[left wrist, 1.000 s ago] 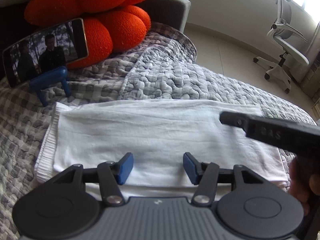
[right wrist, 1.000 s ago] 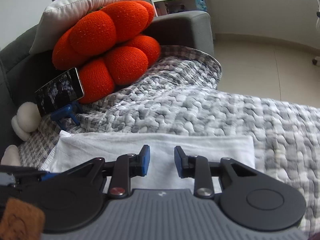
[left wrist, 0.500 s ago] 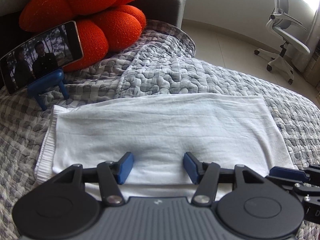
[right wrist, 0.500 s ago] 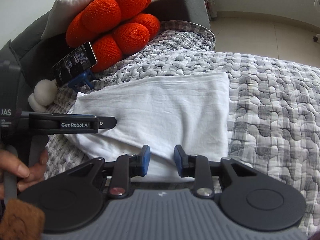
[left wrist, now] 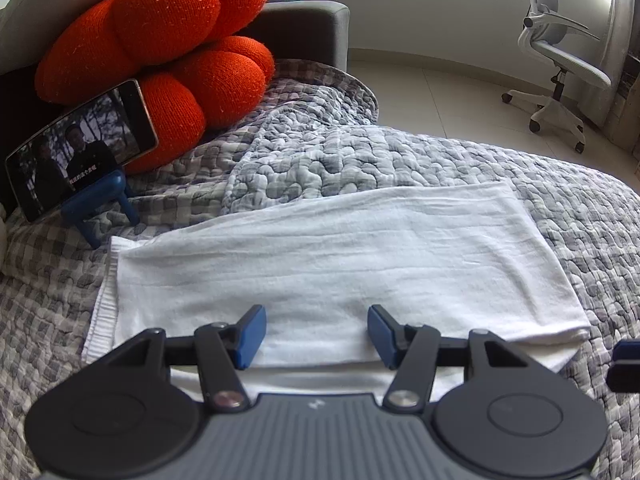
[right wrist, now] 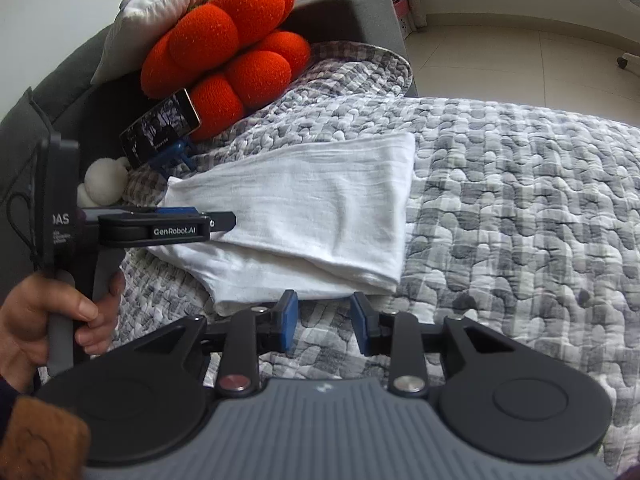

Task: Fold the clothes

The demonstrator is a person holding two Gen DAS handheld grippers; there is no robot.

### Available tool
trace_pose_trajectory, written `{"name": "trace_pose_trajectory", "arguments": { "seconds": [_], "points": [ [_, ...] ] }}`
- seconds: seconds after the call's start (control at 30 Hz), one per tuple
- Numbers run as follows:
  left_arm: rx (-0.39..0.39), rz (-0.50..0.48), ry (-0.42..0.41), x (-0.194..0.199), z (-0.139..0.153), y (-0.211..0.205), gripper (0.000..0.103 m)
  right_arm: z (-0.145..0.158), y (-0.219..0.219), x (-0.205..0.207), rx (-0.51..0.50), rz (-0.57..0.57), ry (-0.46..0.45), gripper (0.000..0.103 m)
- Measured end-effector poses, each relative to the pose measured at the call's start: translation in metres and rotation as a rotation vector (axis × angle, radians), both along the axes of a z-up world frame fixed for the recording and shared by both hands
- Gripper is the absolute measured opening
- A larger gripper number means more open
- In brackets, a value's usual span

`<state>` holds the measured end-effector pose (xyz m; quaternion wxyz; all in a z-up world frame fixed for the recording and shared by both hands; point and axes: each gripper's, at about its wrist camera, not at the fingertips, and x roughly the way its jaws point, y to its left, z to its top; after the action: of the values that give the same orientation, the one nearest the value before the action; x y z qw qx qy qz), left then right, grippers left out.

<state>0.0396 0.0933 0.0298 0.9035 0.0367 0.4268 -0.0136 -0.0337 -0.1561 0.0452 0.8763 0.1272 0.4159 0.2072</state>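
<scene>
The left claw [left wrist: 316, 336] hovers low over the near long edge of the folded white cloth [left wrist: 320, 264], pointing across it toward the sofa back; its blue pads [left wrist: 250, 336] stand wide apart with nothing between them, released. From the right wrist view the left claw [right wrist: 224, 221] reaches in level from the left side, held by the person's left hand [right wrist: 48, 320] on its grey grip, its tip over the cloth's left end. The right claw [right wrist: 325, 322] sits just short of the cloth's near right corner, above the quilt [right wrist: 520, 220], its pads [right wrist: 289, 318] parted and empty. The cloth [right wrist: 312, 216] lies flat in a layered rectangle on the grey patterned quilt that covers the sofa. Behind it a phone [left wrist: 80, 148] leans on a blue stand [left wrist: 102, 200] against an orange cushion [left wrist: 160, 40]. An office chair [left wrist: 560, 60] stands on the floor beyond.
</scene>
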Motion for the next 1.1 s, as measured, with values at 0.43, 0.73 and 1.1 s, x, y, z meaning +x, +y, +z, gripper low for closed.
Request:
{"name": "trace_pose_trajectory", "arguments": {
  "seconds": [0.43, 0.73, 1.1],
  "points": [
    [-0.036, 0.025, 0.037, 0.005, -0.004, 0.006, 0.059, 0.006, -0.019, 0.001, 0.009, -0.045, -0.012, 0.041],
    [-0.047, 0.030, 0.040, 0.006, -0.004, 0.006, 0.059, -0.039, -0.019, 0.016, 0.045, -0.188, -0.020, 0.041],
    [-0.050, 0.033, 0.040, 0.007, -0.004, 0.007, 0.060, -0.045, -0.010, 0.029, 0.108, -0.223, -0.072, 0.043]
  ]
}}
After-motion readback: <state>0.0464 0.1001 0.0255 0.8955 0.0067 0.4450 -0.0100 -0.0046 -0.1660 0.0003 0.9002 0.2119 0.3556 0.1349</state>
